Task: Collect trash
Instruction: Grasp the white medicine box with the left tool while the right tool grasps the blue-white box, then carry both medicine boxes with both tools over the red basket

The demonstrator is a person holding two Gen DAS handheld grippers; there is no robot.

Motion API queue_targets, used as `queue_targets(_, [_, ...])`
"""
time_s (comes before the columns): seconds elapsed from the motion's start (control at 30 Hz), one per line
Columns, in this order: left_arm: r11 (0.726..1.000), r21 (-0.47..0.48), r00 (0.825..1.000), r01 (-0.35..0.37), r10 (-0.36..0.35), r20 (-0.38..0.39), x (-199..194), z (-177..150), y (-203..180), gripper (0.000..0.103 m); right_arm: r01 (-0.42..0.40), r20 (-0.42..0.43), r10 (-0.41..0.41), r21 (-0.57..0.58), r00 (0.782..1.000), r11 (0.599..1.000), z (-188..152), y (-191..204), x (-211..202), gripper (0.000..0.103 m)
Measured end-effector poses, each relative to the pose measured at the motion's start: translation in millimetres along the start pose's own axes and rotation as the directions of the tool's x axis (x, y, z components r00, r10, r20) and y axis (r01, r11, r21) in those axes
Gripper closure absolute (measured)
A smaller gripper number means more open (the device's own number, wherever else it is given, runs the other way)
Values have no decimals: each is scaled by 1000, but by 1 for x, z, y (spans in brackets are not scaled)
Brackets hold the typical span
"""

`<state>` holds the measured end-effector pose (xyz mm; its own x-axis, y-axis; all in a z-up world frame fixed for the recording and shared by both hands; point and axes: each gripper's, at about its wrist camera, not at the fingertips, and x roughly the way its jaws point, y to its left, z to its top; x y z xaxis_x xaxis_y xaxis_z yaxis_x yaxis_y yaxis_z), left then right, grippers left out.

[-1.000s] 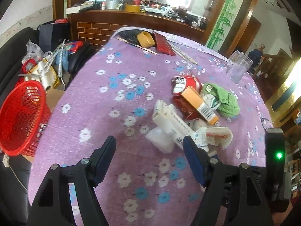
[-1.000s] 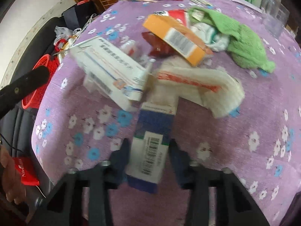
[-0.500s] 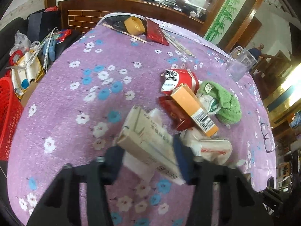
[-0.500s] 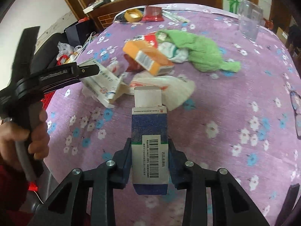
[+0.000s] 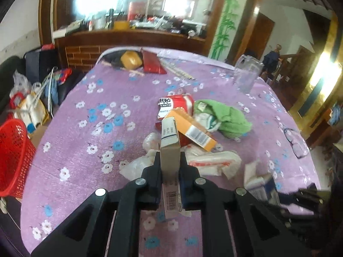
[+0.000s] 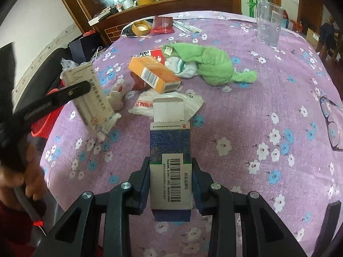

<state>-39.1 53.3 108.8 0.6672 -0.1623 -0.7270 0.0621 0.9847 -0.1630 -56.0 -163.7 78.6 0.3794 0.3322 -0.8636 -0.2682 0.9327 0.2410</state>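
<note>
My left gripper (image 5: pixel 170 167) is shut on a flat white carton (image 5: pixel 169 147), held edge-on above the purple flowered tablecloth (image 5: pixel 85 132). From the right wrist view the same white carton (image 6: pixel 92 98) hangs tilted at the left, clamped in the left gripper, with a hand on its handle. My right gripper (image 6: pixel 170 171) is shut on a blue-and-white carton (image 6: pixel 170 145) with a barcode and an open top flap. Beyond both lie an orange box (image 6: pixel 154 75), a red pack (image 5: pixel 175 105), a white plastic wrapper (image 6: pixel 171 100) and crumpled tissue (image 5: pixel 135 165).
A red mesh basket (image 5: pixel 12 158) stands off the table's left edge, beside bags and clutter. A green towel (image 6: pixel 212 64) lies right of the pile. A clear glass jug (image 6: pixel 268 23) stands far right, spectacles (image 6: pixel 332 124) at the right edge, a tape roll (image 6: pixel 140 26) at the far end.
My left gripper went from open over the pile to shut on the white carton, now turned edge-up. The right gripper drew back from the pile with the blue carton.
</note>
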Motion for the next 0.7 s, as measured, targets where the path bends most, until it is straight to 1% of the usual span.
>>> queue_targets(0.13, [1000,11,999,3,-3,35,-20,-7,1,90,-4,10,4,7,1000,1000,3,2,1,66])
queue_targets(0.43, [998,8,993,-65,64,99,-52,-17,17,90,-39,44,41,-41,998,998,13,27,2,66])
queue_targets(0.7, [993,-20,986,-119,121,118,-66,-29,31,90,-66,48,72,-118,996,991,16,57,3,66])
